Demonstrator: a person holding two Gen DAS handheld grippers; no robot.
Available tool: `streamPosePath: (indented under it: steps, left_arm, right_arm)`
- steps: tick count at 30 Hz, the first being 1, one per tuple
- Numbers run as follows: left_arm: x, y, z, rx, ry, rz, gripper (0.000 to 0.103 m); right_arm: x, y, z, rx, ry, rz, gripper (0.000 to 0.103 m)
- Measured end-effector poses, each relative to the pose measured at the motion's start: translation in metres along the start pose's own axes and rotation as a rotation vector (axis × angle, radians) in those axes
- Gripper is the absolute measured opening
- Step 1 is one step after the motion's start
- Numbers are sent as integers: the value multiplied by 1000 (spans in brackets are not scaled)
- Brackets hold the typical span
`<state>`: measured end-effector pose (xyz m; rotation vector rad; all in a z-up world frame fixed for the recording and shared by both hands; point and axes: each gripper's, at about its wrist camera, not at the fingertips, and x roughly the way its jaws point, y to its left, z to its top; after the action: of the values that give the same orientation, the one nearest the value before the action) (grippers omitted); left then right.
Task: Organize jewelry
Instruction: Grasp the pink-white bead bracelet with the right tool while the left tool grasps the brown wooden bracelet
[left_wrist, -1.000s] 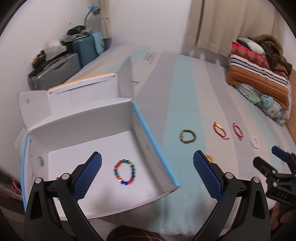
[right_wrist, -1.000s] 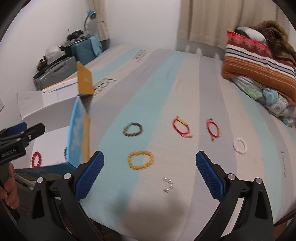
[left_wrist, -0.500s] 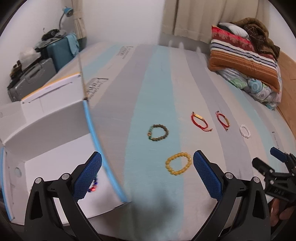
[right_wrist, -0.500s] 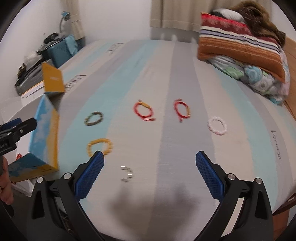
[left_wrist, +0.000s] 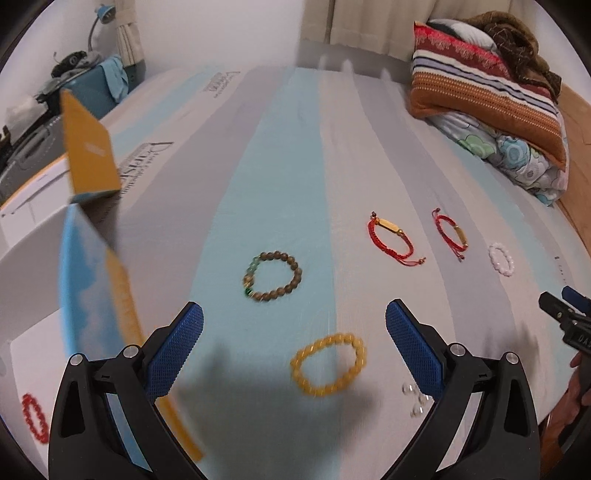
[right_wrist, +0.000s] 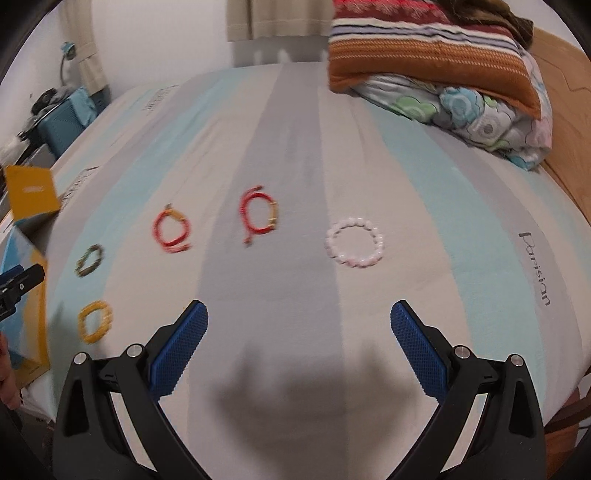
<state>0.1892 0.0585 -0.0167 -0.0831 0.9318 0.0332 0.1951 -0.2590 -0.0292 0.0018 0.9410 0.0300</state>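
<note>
Both tools spread wide, pinching nothing: left gripper (left_wrist: 294, 319) over the yellow bead bracelet (left_wrist: 328, 364), right gripper (right_wrist: 299, 319) over bare mattress (right_wrist: 424, 184), short of the white bead bracelet (right_wrist: 354, 242). Landmark: yellow bead bracelet, nearest loose piece to the open box (left_wrist: 94, 258). Risks, judged: closing on round beads likely to roll or squirt the loop out of the pads; soft mattress gives under pressure, so pads could snag sheet instead of beads; small silver pieces (left_wrist: 415, 398) just right of the yellow bracelet easy to knock or drag off the bed edge; box wall close on the left, raised flap could catch a finger on the carry-over; thin red cords could slip or hang by 1 strand. Count on the bed: 1 yellow bead bracelet; 1 brown-green bead bracelet (left_wrist: 272, 276) beyond it, slightly left; 2 red cord bracelets, first red cord bracelet (left_wrist: 392, 236) beyond and right, second red cord bracelet (left_wrist: 451, 233) further right; 1 white bead bracelet furthest right; silver pieces about 3, too blurred for certainty. In the box: 1 red bead bracelet (left_wrist: 35, 417) visible, well left of the yellow one. 2 grippers, 1 box. Most pieces not yet boxed.
</note>
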Motion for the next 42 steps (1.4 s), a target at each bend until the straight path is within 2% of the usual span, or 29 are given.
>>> streamPosePath:
  steps: [15, 23, 25, 28, 30, 36, 39, 41, 42]
  left_arm:
    - [110, 15, 10, -33, 83, 21, 97]
    - [126, 12, 9, -12, 54, 49, 96]
    - [126, 12, 8, -14, 49, 50, 95]
    - [125, 13, 7, -15, 43, 64, 86]
    - [124, 16, 7, -19, 43, 66, 79]
    - [119, 18, 5, -19, 45, 74, 50]
    - [118, 18, 5, -19, 51, 75, 36]
    - [117, 16, 5, -15, 52, 73, 16]
    - [116, 15, 6, -18, 56, 69, 13]
  right_arm:
    - [110, -48, 32, 66, 79, -39, 95]
    - [144, -52, 35, 83, 101, -42, 95]
    - [146, -51, 35, 86, 87, -47, 91]
    - [145, -47, 35, 66, 76, -50, 78]
    - [145, -43, 35, 53, 74, -49, 64]
    - [142, -39, 35, 45, 75, -54, 34]
    - [141, -40, 35, 41, 76, -57, 27]
    - [140, -40, 35, 41, 77, -60, 20]
    - [140, -41, 36, 43, 78, -60, 19]
